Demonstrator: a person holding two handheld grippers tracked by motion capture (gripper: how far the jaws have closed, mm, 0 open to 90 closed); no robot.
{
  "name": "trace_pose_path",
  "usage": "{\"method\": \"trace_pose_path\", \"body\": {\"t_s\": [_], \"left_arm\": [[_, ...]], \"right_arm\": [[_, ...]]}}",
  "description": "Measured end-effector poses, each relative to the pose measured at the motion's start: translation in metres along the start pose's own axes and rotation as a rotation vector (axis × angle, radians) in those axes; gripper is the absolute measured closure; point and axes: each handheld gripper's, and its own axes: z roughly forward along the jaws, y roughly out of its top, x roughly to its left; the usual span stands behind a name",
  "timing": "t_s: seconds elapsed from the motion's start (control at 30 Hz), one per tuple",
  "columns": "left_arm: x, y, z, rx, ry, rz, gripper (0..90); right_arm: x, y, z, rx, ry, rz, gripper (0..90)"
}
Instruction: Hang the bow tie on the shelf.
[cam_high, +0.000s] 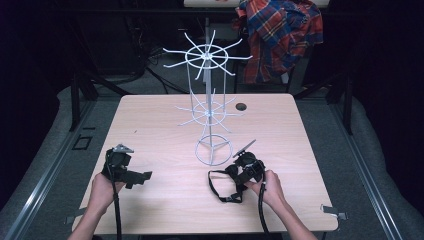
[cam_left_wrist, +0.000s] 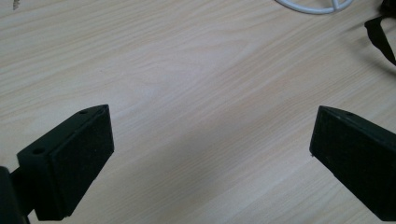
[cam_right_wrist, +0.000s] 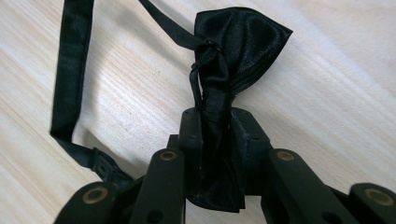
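1. Right gripper (cam_right_wrist: 215, 140) is clenched on the black bow tie (cam_right_wrist: 233, 51), just in front of the white wire rack (cam_high: 210, 100).
2. Left gripper (cam_left_wrist: 210, 158) stands released over bare table (cam_high: 160, 120), well left of the rack.

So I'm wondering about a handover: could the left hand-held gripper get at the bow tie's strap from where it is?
Probably yes. The left hand-held gripper is open, and bare table lies between it and the strap.
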Motion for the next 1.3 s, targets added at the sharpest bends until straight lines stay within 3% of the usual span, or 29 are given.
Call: {"method": "trace_pose_path", "body": {"t_s": [0.07, 0.17, 0.2, 0.27, 0.67, 0.73, 0.8, 0.87, 1.3], "left_arm": [[0.0, 0.0, 0.0, -0.001, 0.0, 0.001, 0.0], [0.0, 0.0, 0.0, 0.001, -0.002, -0.002, 0.0], [0.0, 0.0, 0.0, 0.001, -0.002, -0.002, 0.0], [0.0, 0.0, 0.0, 0.001, -0.003, -0.002, 0.0], [-0.001, 0.0, 0.0, -0.001, -0.002, 0.001, 0.0], [-0.001, 0.0, 0.0, -0.002, -0.001, 0.001, 0.0], [-0.001, 0.0, 0.0, -0.003, -0.001, 0.001, 0.0], [-0.001, 0.0, 0.0, -0.002, -0.004, 0.003, 0.0], [-0.001, 0.0, 0.001, 0.003, -0.002, 0.011, 0.0]], "right_arm": [[-0.004, 0.0, -0.005, -0.01, 0.012, 0.002, 75.4], [-0.004, -0.001, -0.011, -0.071, 0.028, 0.055, 75.4], [-0.008, 0.0, -0.015, -0.051, 0.034, 0.029, 75.3], [-0.011, -0.001, -0.019, -0.07, 0.034, 0.031, 75.3], [-0.026, -0.005, -0.045, -0.166, 0.024, 0.076, 75.2], [-0.029, -0.007, -0.05, -0.208, 0.022, 0.106, 75.2], [-0.031, -0.008, -0.053, -0.193, 0.029, 0.093, 75.2], [-0.033, -0.009, -0.058, -0.194, 0.001, 0.091, 75.2], [-0.046, -0.016, -0.076, -0.273, 0.002, 0.126, 75.1]]}}
